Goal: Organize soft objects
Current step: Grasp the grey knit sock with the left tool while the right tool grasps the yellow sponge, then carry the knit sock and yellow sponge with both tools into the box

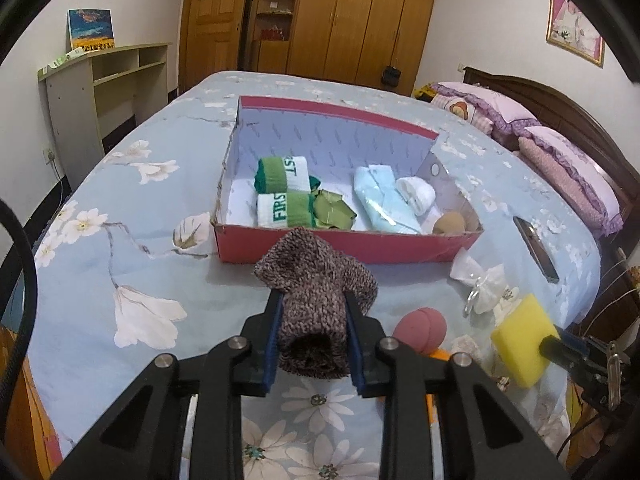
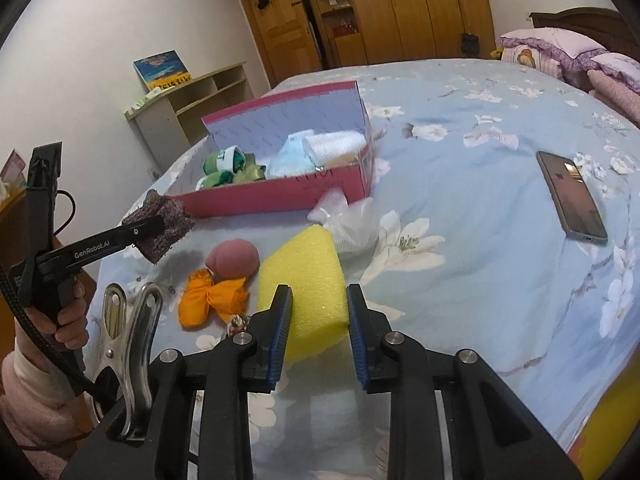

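Observation:
My left gripper (image 1: 314, 300) is shut on a brown knitted sock (image 1: 316, 280) and holds it above the bed, just in front of a red box (image 1: 340, 246). The sock also shows in the right wrist view (image 2: 162, 224). The box (image 2: 280, 196) holds green-and-white socks (image 1: 286, 196), a light blue cloth (image 1: 382, 198), a white roll (image 1: 416, 194) and a tan ball (image 1: 450, 224). My right gripper (image 2: 318, 300) is shut on a yellow sponge (image 2: 302, 280), also visible in the left wrist view (image 1: 522, 340).
On the flowered bedsheet (image 2: 460, 200) lie a pink ball (image 2: 232, 260), an orange cloth (image 2: 212, 296), a white gauze bag (image 2: 352, 220) and a phone (image 2: 570, 196). Pillows (image 1: 560, 160) lie at the right. A shelf (image 1: 100, 92) and wardrobe (image 1: 360, 16) stand beyond.

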